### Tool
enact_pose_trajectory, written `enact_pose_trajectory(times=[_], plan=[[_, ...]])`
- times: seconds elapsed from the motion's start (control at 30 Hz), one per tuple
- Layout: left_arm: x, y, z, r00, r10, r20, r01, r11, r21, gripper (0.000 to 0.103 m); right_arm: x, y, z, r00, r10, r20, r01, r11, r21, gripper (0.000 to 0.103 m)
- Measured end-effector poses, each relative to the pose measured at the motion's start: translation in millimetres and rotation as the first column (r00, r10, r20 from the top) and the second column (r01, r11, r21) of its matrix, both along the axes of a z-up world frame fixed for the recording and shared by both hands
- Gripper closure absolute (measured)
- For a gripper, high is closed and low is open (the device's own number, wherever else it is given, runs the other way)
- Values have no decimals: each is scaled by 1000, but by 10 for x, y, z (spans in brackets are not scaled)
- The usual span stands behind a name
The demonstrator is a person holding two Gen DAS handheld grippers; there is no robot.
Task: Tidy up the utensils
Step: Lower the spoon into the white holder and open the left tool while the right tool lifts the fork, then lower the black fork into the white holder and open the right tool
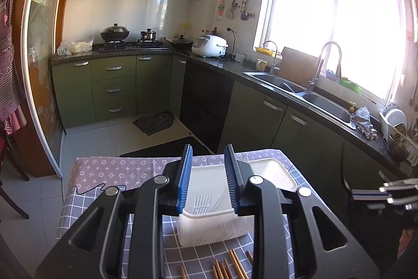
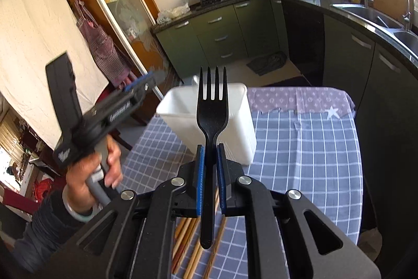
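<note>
Matt black plastic fork [image 2: 212,119], wooden chopsticks [image 2: 192,247]

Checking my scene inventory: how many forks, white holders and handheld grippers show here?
black fork: 1
white holder: 1
grippers: 2, the left gripper and the right gripper
Total: 4
The chopsticks are partly hidden, so uncounted.

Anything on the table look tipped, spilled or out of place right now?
Nothing spilled or broken. The chopsticks lie loose and fanned out on the tablecloth, not yet in the white holder. The right gripper holds a black fork upright.
</note>
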State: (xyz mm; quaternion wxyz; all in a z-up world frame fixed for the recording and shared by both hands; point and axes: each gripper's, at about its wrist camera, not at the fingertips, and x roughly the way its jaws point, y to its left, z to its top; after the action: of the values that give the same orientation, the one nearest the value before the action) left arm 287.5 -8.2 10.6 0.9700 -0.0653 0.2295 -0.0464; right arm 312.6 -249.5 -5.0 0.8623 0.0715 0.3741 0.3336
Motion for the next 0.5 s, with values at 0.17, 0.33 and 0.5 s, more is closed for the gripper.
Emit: enact_pose_trajectory(times=[0.17,0.33,0.5], plan=[[-437,182,33,999,-18,-27,17,1000,-26,70,336,215,386,983,-105,147,93,992,89,93],[-852,303,-21,996,-56,-67,54,998,-37,70,657,506,576,921,-242,307,229,970,79,93],[-1038,353,-130,987,-88,-132,83,996,-44,70,977,773,298,908,-240,344,254,967,4,93]])
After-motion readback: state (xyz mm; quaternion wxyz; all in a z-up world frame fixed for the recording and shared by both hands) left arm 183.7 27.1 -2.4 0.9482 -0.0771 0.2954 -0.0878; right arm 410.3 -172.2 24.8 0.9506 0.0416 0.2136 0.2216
